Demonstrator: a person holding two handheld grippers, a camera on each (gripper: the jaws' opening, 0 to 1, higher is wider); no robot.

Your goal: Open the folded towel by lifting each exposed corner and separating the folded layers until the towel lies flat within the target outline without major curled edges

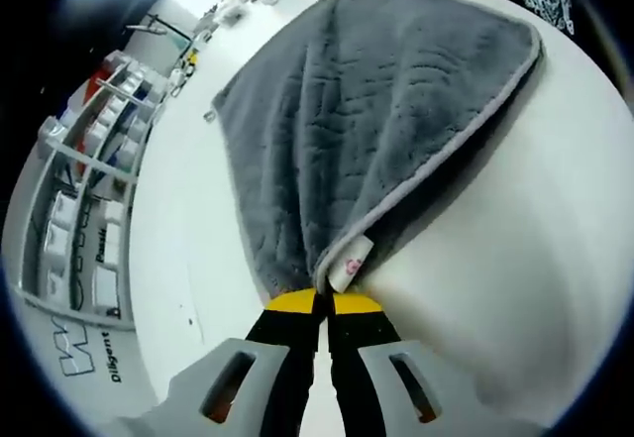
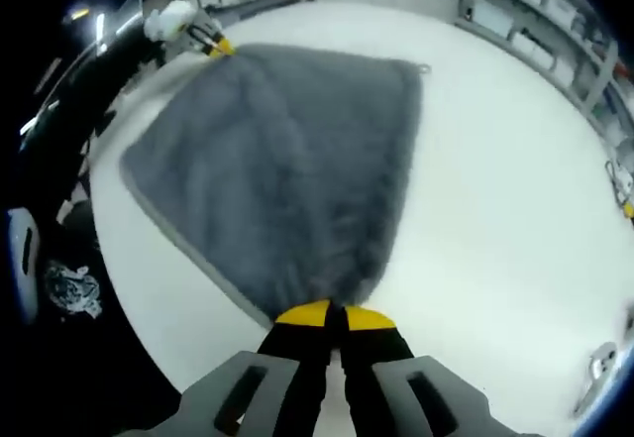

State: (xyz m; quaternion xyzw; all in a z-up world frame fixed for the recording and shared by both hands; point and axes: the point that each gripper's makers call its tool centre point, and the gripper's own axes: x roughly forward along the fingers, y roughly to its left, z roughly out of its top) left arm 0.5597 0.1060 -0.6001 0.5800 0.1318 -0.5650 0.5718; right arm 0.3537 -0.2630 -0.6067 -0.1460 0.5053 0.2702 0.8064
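Towel [image 1: 376, 130] stretched over the white worktop [image 1: 535, 259], opposite corners clamped in left gripper [image 1: 324, 303] and right gripper [image 2: 332, 315] fingers; uneven pulling could slip a corner free, recurling its edge.

White table [image 1: 515, 209]; grey towel [image 1: 367, 110] spread on it.

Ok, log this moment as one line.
left tongs: shut on towel corner | right tongs: shut on opposite corner | grey towel: stretched over white table
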